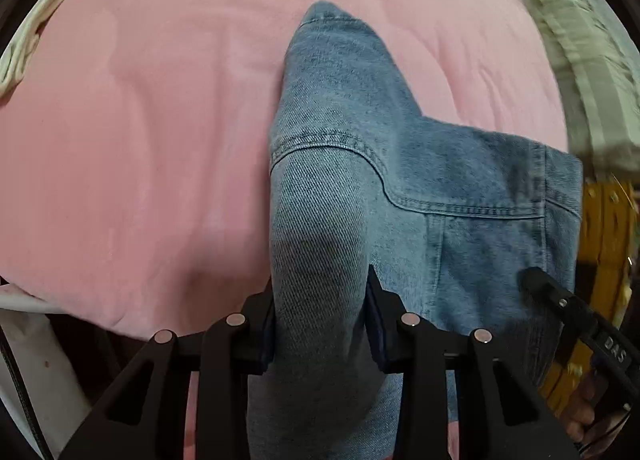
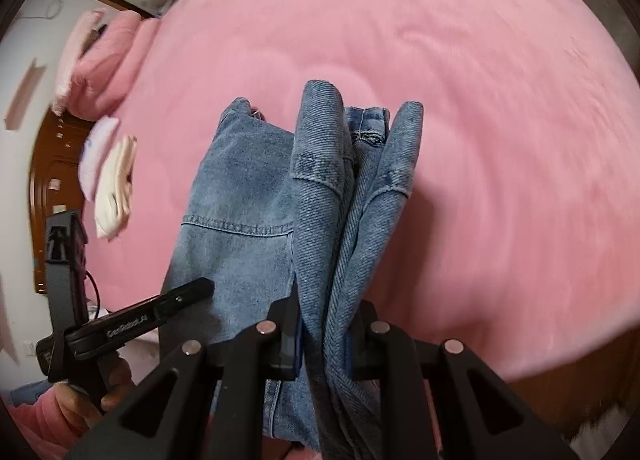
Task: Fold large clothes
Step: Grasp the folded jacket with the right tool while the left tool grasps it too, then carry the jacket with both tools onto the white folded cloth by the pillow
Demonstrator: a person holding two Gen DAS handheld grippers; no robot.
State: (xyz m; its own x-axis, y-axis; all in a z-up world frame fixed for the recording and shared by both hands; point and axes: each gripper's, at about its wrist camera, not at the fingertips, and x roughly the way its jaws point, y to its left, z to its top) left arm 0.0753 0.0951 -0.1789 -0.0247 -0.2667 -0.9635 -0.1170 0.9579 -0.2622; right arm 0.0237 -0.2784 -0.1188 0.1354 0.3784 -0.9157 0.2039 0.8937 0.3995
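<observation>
A blue denim garment [image 1: 400,164] hangs above a pink bed cover [image 1: 140,140]. My left gripper [image 1: 320,300] is shut on a thick fold of the denim, which runs between its fingers. My right gripper [image 2: 326,320] is shut on several bunched denim layers [image 2: 344,188]. The right gripper shows at the lower right of the left wrist view [image 1: 568,308], beside the cloth. The left gripper shows at the lower left of the right wrist view [image 2: 160,308], held by a hand. The denim's flat panel [image 2: 240,200] hangs between the two grippers.
The pink bed cover [image 2: 480,120] fills most of both views. Folded pale clothes [image 2: 112,188] and a pink pillow [image 2: 100,60] lie near a brown wooden headboard [image 2: 52,188]. A white item [image 1: 28,40] lies at the bed's far left. A yellow object [image 1: 604,228] stands at right.
</observation>
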